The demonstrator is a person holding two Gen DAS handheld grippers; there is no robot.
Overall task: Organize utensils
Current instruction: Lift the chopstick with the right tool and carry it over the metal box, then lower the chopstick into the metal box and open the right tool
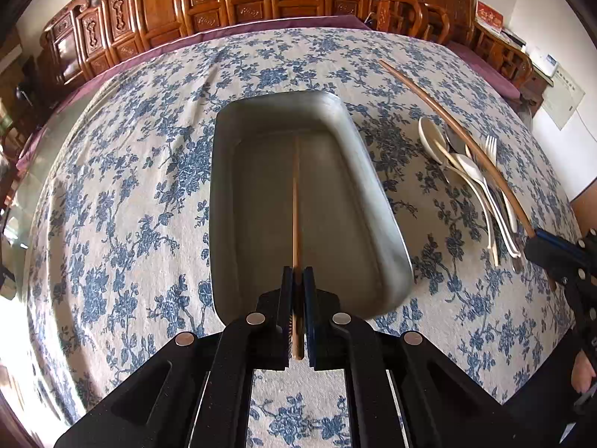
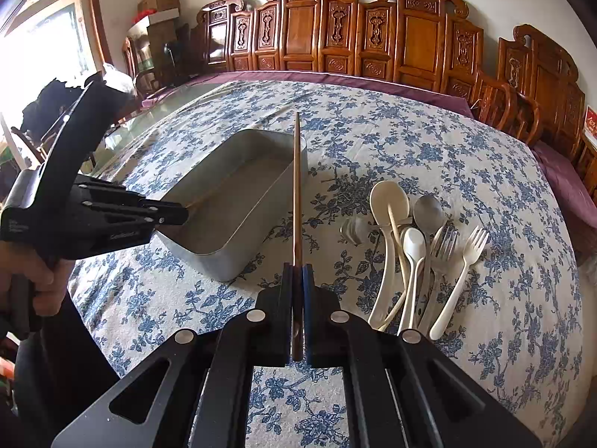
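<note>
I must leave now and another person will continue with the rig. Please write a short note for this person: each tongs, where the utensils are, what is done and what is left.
Left tongs: shut on a light wooden chopstick, its tip pointing into the metal tray.
Right tongs: shut on a darker chopstick, held in the air above the tablecloth beside the tray.
Utensil pile: white spoons, a metal spoon, a metal fork and a white fork lie on the tablecloth, on the right side of the tray as the right wrist camera sees it.
Done: nothing lies in the tray yet.
Left: put both chopsticks in the tray, then the pile.
</note>
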